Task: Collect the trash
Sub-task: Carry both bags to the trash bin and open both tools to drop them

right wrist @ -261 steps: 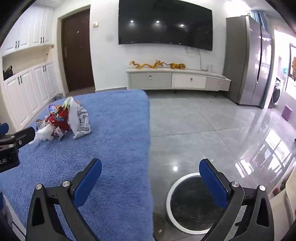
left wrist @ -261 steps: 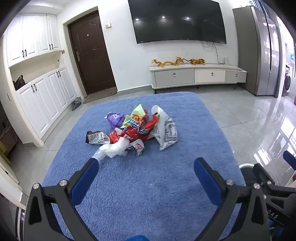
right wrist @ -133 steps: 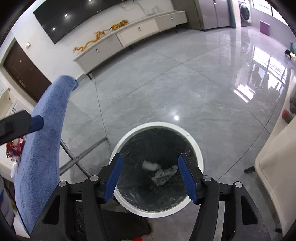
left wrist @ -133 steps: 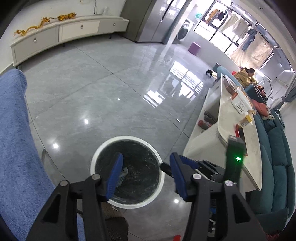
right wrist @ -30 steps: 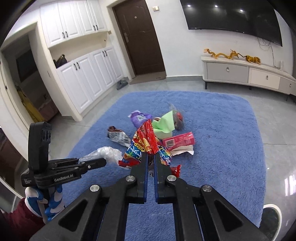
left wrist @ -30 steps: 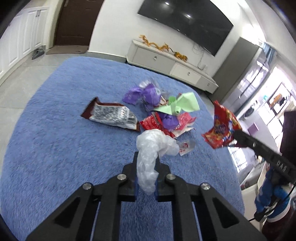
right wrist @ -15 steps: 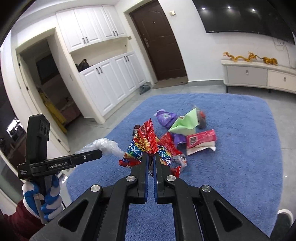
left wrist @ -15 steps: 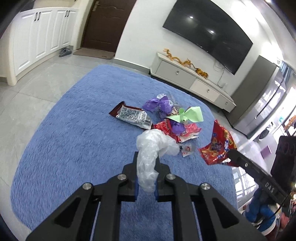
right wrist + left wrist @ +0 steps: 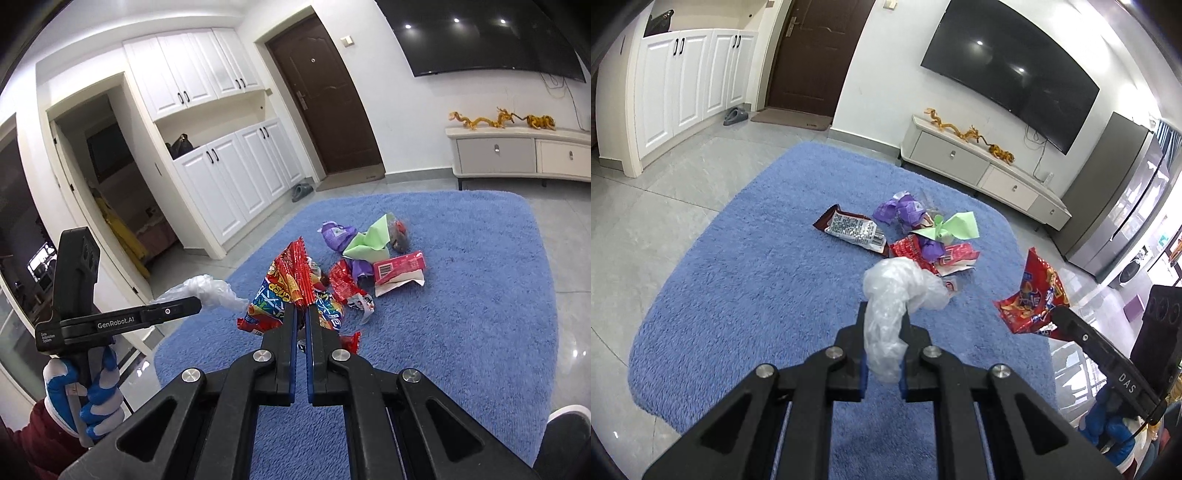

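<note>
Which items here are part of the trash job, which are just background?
Job: clear plastic bag in left tool; red snack bag in right tool; wrappers on blue rug.
Background: TV, cabinet, door, slipper.

A dark TV (image 9: pixel 1015 70) is hanging on the white wall above a low cabinet (image 9: pixel 982 173). White cupboards (image 9: pixel 225 177) are flanking a brown door (image 9: pixel 332 107). Ceiling lights are reflecting off the glossy grey floor (image 9: pixel 639 229), and a steel fridge (image 9: pixel 1123 199) is standing at right.
</note>
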Tool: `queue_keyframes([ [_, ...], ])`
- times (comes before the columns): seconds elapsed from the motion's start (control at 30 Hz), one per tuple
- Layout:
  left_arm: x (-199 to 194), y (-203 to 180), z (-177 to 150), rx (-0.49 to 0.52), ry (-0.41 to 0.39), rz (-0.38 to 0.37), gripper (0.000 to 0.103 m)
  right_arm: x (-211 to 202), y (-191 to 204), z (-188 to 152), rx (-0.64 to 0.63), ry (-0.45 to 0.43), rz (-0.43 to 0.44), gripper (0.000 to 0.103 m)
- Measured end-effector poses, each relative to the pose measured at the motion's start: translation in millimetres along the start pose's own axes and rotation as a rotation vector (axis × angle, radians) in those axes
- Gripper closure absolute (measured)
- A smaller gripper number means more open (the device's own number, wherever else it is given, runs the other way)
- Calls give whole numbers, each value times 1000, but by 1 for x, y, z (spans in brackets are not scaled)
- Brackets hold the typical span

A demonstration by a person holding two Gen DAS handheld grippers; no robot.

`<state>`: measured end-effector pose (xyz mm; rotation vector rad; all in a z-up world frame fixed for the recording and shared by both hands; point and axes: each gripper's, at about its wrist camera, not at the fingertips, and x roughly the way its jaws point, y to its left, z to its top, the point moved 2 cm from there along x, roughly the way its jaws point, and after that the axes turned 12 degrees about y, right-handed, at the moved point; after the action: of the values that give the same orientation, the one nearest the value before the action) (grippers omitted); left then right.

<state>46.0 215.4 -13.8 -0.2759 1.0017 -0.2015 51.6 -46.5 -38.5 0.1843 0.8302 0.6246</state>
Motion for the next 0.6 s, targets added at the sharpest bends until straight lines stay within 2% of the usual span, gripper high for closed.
queue_keyframes([
  [0.37, -28, -23, -12, 15, -47, 26, 92, -30, 4, -15, -12, -51, 29, 99],
  [0.6, -31, -61, -16, 89, -46, 26, 92, -62, -14, -23, 15, -116, 5, 99],
])
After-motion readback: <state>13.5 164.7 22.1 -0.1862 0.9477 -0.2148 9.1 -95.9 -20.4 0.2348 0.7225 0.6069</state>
